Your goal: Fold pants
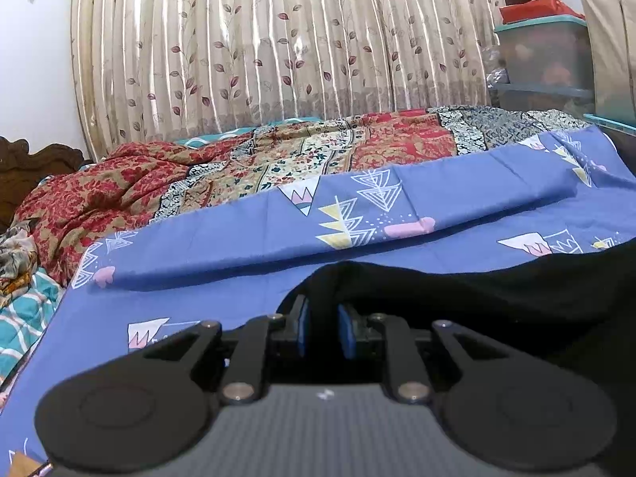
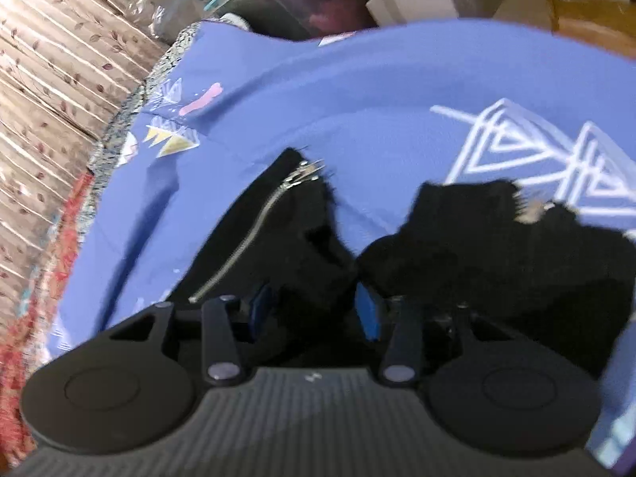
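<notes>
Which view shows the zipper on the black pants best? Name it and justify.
The right wrist view: the silver zipper runs diagonally along the black pants, its pull visible at the top despite blur. The left wrist view shows only plain black fabric, no zipper.

The right gripper (image 2: pixel 318 310) has black pants (image 2: pixel 477 246) fabric bunched between its blue pads (image 2: pixel 367 312), which stand apart around the cloth. A silver zipper (image 2: pixel 246 230) runs up the pants just left of the gripper. Beyond and on both sides spreads a blue bedsheet (image 2: pixel 357 91) with white triangle prints. Far left hangs a leaf-patterned curtain (image 2: pixel 51 91). The view is motion-blurred.
</notes>
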Demonstrator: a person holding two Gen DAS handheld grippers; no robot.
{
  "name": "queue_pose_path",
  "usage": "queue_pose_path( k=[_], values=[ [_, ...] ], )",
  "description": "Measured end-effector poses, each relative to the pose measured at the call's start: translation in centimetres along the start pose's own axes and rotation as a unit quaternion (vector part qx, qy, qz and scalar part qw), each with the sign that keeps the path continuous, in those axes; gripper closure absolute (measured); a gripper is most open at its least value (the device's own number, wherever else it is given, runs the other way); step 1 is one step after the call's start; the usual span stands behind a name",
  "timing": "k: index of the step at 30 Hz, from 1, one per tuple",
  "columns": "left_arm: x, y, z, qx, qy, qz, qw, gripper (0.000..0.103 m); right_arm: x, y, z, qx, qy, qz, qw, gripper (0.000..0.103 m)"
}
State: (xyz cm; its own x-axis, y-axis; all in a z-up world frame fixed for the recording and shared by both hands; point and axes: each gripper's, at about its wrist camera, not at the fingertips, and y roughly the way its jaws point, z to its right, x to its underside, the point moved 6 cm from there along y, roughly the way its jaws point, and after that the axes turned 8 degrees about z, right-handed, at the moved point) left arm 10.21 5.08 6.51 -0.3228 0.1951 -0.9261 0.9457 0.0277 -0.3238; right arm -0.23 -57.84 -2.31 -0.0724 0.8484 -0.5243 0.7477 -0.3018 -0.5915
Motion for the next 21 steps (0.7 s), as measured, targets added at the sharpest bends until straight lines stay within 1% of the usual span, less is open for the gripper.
queue_pose_path(
  k=[1, 2, 3, 4, 6, 7, 9, 11, 13, 14, 16, 17, 18, 19, 20, 21],
  values=[
    [-0.1, 0.0, -0.1, -0.001, -0.001, -0.001, 1.0, 0.087, 0.5, -0.3, -0.5, -0.001, -0.003, -0.003, 1.0, 0.09],
    [-0.1, -0.1, -0.1, -0.002, -0.004, -0.001, 1.0, 0.087, 0.7, -1.0, -1.0, 0.002, -0.005, 0.007, 1.0, 0.09],
    [-0.3, -0.1, -0.3, -0.004, -0.008, -0.001, 1.0, 0.087, 0.2, -2.3, -1.8, -0.004, -0.007, 0.026, 1.0, 0.091],
    [-0.5, -0.3, -0.5, -0.005, -0.013, 0.001, 0.9999, 0.087, 1.3, -4.6, -2.7, -0.014, -0.001, 0.052, 0.999, 0.091],
    [-1.0, -0.7, -1.0, -0.004, -0.029, 0.006, 0.9995, 0.087, -1.2, -7.4, -4.4, -0.061, 0.024, 0.093, 0.993, 0.091],
    [-1.3, -0.8, -1.4, -0.002, -0.04, 0.009, 0.9991, 0.087, -2.3, -8.4, -5.1, -0.077, 0.032, 0.108, 0.991, 0.091],
    [-2.1, -0.5, -2.0, 0.001, -0.06, 0.014, 0.9981, 0.087, -4.8, -10.0, -7.1, -0.095, 0.03, 0.142, 0.985, 0.091],
    [-2.9, 0.5, -2.6, 0.004, -0.08, 0.014, 0.9967, 0.087, -6.9, -10.2, -9.1, -0.11, 0.028, 0.163, 0.98, 0.091],
    [-3.5, 2.5, -3.0, 0.005, -0.092, 0.004, 0.9957, 0.087, -8.8, -8.3, -11.1, -0.118, 0.032, 0.16, 0.98, 0.091],
    [-3.6, 3.8, -3.0, 0.005, -0.098, -0.005, 0.9951, 0.087, -9.7, -6.6, -12.0, -0.115, 0.035, 0.154, 0.981, 0.091],
    [-3.6, 7.4, -2.8, 0.004, -0.106, -0.031, 0.9939, 0.086, -11.3, -1.7, -13.8, -0.098, 0.028, 0.138, 0.985, 0.09],
    [-3.3, 9.7, -2.6, -0.001, -0.105, -0.051, 0.9931, 0.079, -11.8, 1.4, -14.8, -0.087, 0.0, 0.129, 0.988, 0.084],
    [-2.5, 12.1, -2.2, -0.006, -0.1, -0.08, 0.9917, 0.062, -11.6, 4.2, -15.4, -0.064, -0.035, 0.125, 0.99, 0.078],
    [-1.7, 13.8, -1.9, -0.02, -0.091, -0.108, 0.9898, 0.055, -11.3, 6.1, -15.1, -0.021, -0.05, 0.124, 0.991, 0.073],
    [-0.8, 15.1, -1.8, -0.034, -0.082, -0.134, 0.987, 0.057, -10.8, 7.6, -14.2, 0.033, -0.039, 0.124, 0.991, 0.067],
    [0.0, 15.7, -1.8, -0.039, -0.081, -0.156, 0.9837, 0.058, -10.2, 8.4, -13.1, 0.038, -0.014, 0.119, 0.992, 0.068]
  ],
)
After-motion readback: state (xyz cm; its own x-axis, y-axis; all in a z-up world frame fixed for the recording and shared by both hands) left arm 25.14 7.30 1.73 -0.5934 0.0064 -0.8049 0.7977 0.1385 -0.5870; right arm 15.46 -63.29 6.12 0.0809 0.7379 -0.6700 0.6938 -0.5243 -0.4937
